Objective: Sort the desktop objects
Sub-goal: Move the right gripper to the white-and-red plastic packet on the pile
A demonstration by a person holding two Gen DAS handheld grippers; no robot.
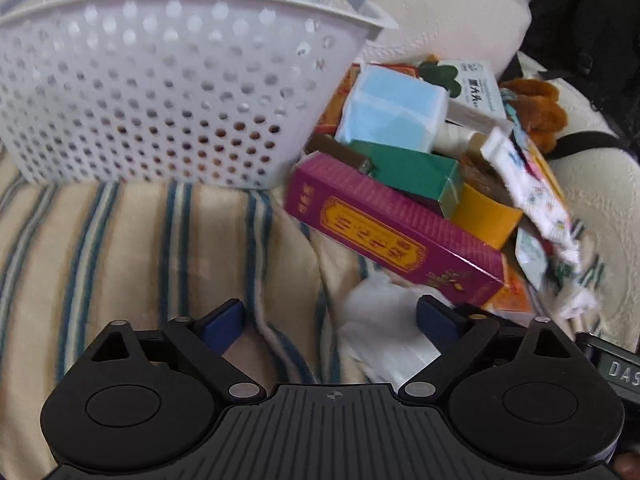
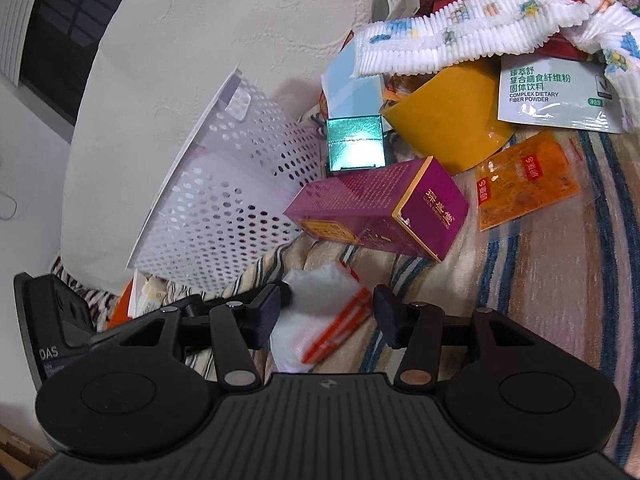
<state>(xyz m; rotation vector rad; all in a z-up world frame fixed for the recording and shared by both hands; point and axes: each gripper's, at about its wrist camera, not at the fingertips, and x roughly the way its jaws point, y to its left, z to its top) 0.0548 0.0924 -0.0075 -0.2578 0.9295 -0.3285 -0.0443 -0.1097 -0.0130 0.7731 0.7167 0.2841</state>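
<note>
Left gripper [image 1: 330,324] jaws wide apart, nothing clamped, over bare striped cloth [image 1: 120,248]; open room there up to the white perforated basket [image 1: 168,92] wall. Pile sits right of basket: purple box [image 1: 394,232] at its near edge, green box [image 1: 412,170] behind. Right gripper [image 2: 326,314] jaws apart, white packet with orange stripes [image 2: 324,320] between them, pads not pressing. Sachet [image 2: 556,96] reads "COMPLEX DIETARY FIBER POWDER"
</note>
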